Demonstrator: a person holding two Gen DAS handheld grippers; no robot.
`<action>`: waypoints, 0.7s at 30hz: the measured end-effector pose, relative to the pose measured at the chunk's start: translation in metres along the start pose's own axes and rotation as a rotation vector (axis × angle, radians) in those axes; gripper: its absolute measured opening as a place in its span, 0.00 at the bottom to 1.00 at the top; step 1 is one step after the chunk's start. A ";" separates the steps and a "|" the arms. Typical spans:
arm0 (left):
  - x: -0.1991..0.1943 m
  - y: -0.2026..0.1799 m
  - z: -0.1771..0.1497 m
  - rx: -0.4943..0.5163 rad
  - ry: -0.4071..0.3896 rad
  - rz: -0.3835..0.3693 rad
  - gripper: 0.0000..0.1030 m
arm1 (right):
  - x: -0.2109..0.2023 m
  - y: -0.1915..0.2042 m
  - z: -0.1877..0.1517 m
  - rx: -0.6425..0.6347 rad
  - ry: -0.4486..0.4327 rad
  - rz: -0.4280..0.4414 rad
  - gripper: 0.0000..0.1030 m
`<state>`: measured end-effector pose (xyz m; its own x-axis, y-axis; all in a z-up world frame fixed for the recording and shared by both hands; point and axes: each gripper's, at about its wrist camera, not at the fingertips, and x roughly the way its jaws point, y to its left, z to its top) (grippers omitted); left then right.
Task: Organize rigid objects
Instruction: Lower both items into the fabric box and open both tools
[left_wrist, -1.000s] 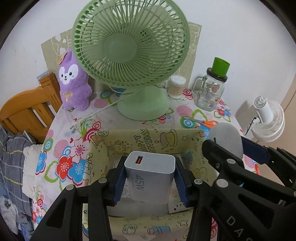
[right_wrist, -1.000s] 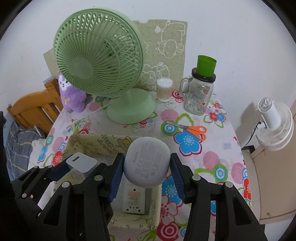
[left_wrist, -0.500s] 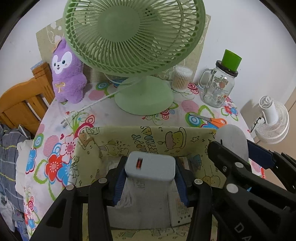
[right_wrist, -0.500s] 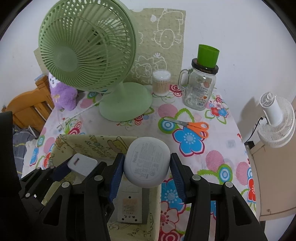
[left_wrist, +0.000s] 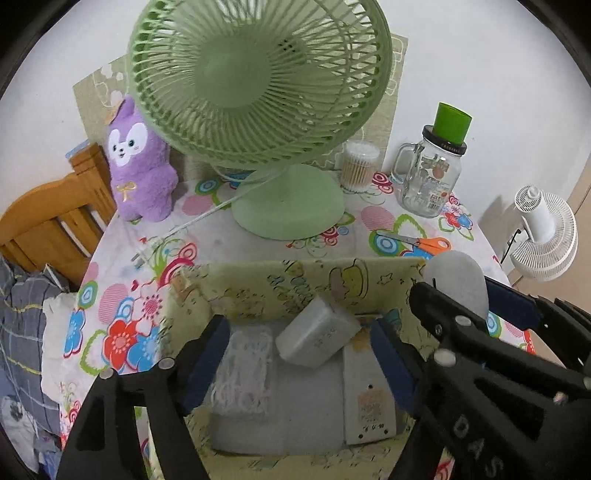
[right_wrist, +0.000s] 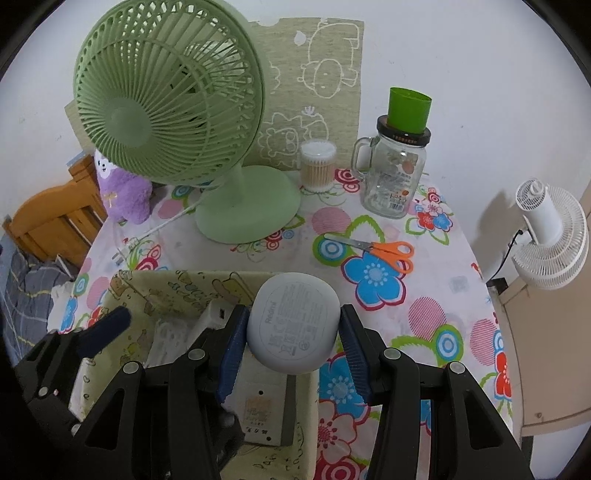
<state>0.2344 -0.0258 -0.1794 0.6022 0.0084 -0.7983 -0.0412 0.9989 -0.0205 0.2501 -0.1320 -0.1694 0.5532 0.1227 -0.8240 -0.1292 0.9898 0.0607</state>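
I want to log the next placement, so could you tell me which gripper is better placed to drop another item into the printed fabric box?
Right. The right gripper grips the round white earbud case over the fabric box; the left gripper is open, empty.

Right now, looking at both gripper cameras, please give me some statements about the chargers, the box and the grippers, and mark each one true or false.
1. The left gripper clamps the square charger. False: its jaws are open and the charger lies tilted inside the fabric box.
2. The right gripper holds the round white device. True.
3. The orange scissors lie inside the box. False: they lie on the tablecloth.
4. A green cup sits on the glass jar. True.
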 end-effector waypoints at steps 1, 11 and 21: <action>-0.002 0.003 -0.002 -0.005 0.002 -0.003 0.83 | 0.000 0.001 -0.002 -0.002 0.004 0.006 0.51; -0.013 0.014 -0.023 0.017 0.027 0.007 0.86 | 0.001 0.019 -0.018 -0.040 0.038 0.051 0.51; -0.018 0.022 -0.039 0.011 0.056 0.022 0.89 | 0.003 0.031 -0.034 -0.042 0.083 0.088 0.52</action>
<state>0.1914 -0.0053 -0.1893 0.5553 0.0278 -0.8312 -0.0450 0.9990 0.0033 0.2199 -0.1031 -0.1889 0.4683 0.2009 -0.8604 -0.2099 0.9712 0.1126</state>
